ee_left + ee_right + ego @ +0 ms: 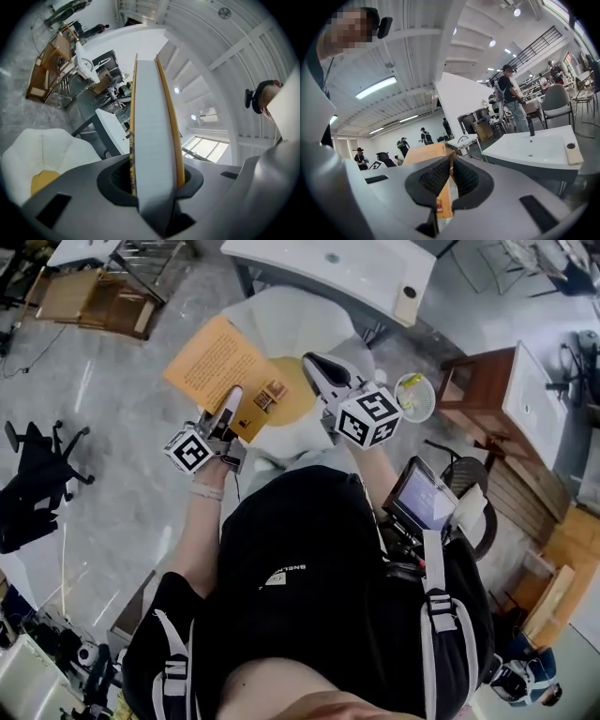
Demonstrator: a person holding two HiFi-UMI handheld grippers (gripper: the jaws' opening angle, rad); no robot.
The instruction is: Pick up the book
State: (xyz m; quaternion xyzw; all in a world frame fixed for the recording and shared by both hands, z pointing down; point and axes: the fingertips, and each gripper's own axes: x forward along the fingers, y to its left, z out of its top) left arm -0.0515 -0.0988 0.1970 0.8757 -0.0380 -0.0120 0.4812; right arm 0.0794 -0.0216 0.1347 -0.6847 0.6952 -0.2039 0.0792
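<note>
Room: busy hall with a grey polished floor [112, 456]; a white egg-shaped cushion [291, 315] lies below.
Book: thick orange-covered book [211, 362], held in the air over the cushion, spanning both tools.
Left tool [152, 185]: jaws half apart, clamped across the whole page block.
Right tool [449, 180]: jaws nearly together, pinching a thin orange edge.

My head view looks steeply down past the torso [319, 559]. The left gripper view and right gripper view sit close behind their jaws, facing roughly level; all three share the book [211, 362].
</note>
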